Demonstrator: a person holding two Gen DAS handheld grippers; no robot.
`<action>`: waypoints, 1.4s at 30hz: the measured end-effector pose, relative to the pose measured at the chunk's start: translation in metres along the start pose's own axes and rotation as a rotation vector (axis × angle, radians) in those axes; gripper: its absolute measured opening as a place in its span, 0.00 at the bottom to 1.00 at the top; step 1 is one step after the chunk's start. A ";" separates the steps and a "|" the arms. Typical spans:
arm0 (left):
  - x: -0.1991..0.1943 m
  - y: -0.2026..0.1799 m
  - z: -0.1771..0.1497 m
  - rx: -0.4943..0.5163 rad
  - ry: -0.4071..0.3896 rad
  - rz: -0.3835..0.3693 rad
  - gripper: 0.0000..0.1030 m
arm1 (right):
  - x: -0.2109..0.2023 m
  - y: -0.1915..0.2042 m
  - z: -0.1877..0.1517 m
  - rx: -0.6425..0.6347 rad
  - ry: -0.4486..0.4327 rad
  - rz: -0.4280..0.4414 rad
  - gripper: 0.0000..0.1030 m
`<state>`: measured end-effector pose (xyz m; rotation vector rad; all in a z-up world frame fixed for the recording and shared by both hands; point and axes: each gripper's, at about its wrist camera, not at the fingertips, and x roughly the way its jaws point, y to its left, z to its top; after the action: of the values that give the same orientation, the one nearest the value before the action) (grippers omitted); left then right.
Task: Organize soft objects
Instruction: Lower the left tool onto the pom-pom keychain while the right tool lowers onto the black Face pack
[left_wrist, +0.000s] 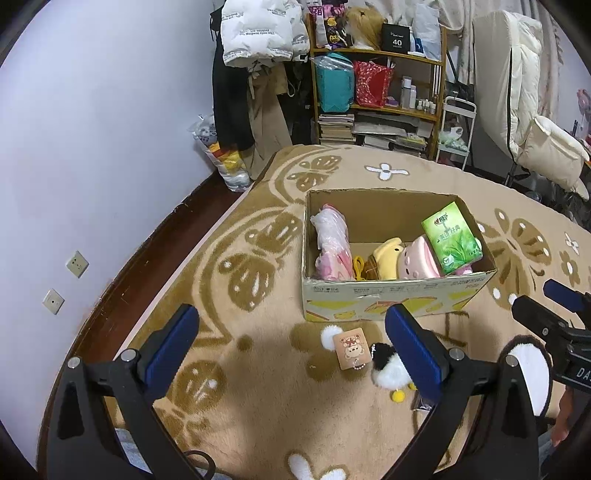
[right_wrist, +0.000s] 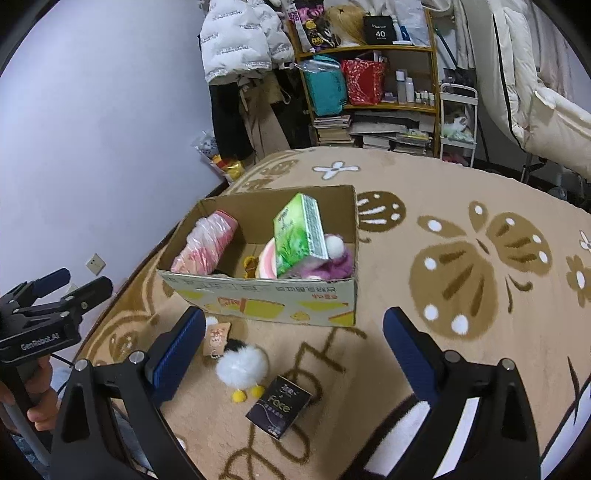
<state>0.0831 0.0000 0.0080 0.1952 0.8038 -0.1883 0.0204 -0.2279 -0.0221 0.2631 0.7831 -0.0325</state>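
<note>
While I held both grippers up over the rug (right_wrist: 461, 192), nothing was in either one. My left gripper (left_wrist: 291, 343) was wide open and empty, and my right gripper (right_wrist: 295, 347) was wide open and empty too. I think I kept them open so I could pick up the next soft thing.

My cardboard box (right_wrist: 258, 295) sat on the rug with its top open, so toys could drop in. It already held a pink bundle in plastic (right_wrist: 207, 243), a green tissue pack (right_wrist: 301, 236) leaning up, and a purple fuzzy toy (right_wrist: 336, 266).

Just in front of the box lay the fluffy penguin toy (right_wrist: 242, 363). It was white and puffy, with a black top, little yellow feet, and a paper tag (right_wrist: 216, 338). A dark tissue pack (right_wrist: 279, 408) lay beside it.
</note>
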 end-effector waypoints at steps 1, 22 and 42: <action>0.001 -0.001 -0.001 0.006 0.004 0.002 0.97 | 0.001 -0.001 -0.001 0.003 0.001 -0.003 0.98; 0.039 -0.018 -0.017 0.045 0.112 -0.074 0.97 | 0.032 -0.012 -0.028 0.058 0.111 0.008 0.98; 0.086 -0.047 -0.025 0.101 0.247 -0.133 0.97 | 0.079 -0.007 -0.055 0.033 0.274 -0.009 0.98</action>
<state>0.1127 -0.0476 -0.0761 0.2637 1.0547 -0.3351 0.0377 -0.2154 -0.1168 0.2988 1.0570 -0.0178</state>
